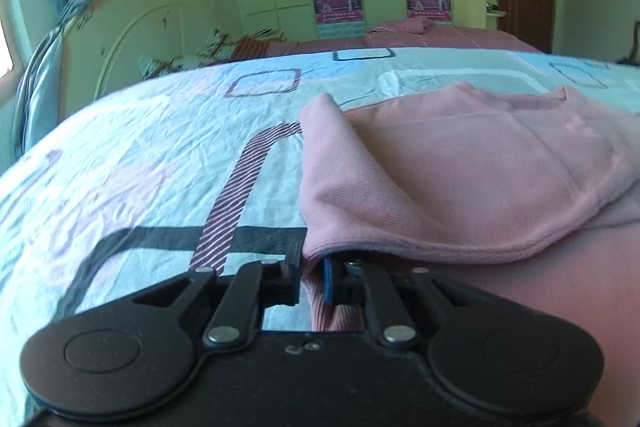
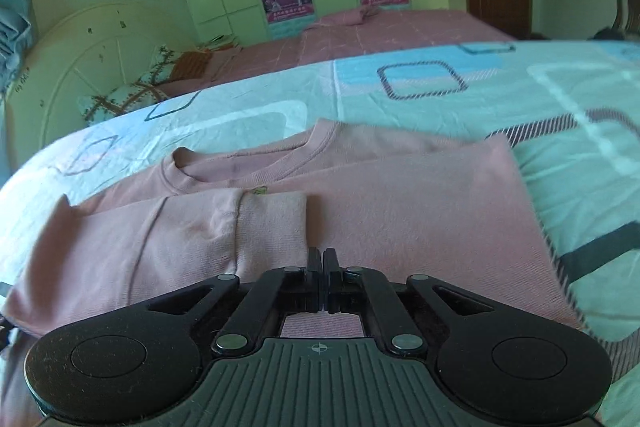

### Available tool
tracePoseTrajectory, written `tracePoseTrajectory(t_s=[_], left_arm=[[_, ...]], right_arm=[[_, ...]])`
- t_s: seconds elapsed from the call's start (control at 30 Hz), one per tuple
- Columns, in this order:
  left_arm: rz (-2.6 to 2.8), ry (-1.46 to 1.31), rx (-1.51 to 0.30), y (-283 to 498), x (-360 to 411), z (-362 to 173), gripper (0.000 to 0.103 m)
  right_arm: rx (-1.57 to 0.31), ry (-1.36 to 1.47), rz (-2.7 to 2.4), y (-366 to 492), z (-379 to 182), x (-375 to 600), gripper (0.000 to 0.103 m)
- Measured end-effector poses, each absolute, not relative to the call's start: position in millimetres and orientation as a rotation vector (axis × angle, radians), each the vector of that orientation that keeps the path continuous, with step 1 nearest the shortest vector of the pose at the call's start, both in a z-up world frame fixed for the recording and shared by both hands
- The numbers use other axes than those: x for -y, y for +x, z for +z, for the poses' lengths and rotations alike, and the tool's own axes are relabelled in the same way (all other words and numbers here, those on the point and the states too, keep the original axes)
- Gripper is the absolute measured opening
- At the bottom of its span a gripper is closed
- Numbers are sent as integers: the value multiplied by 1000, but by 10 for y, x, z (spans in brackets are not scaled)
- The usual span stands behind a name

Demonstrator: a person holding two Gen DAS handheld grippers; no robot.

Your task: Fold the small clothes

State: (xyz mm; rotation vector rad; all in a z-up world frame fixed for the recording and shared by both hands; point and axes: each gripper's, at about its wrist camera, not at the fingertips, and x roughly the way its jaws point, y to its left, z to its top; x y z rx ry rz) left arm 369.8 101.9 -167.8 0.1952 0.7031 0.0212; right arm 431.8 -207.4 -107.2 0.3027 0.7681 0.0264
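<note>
Where left tongs (image 1: 314,259) pinch: sweater hem (image 1: 400,247).

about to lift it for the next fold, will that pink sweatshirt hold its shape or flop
Probably flop: the pink sweatshirt already drapes in soft folds where the left gripper pinches its hem. Likely light, since its thin knit lies flat. It may drag rather than slide on the wrinkled bedsheet.

L gripper (image 1: 311,267) fingers pinched on cloth; R gripper (image 2: 322,259) fingers fully closed, both angled down.
</note>
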Motion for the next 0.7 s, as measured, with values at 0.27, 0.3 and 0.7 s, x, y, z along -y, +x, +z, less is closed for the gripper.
tracePoseTrajectory(t_s=[0.27, 0.3, 0.7], left_arm=[[23, 210, -721, 3716, -1032, -1735, 10], [22, 214, -723, 3731, -1027, -1733, 10], [37, 250, -718, 3715, -979, -1745, 11]], right_arm=[[-797, 363, 67, 4490, -1199, 1965, 70], [-798, 353, 70, 4528, -1214, 1931, 70], [-688, 156, 18, 4443, -953, 1819, 1]])
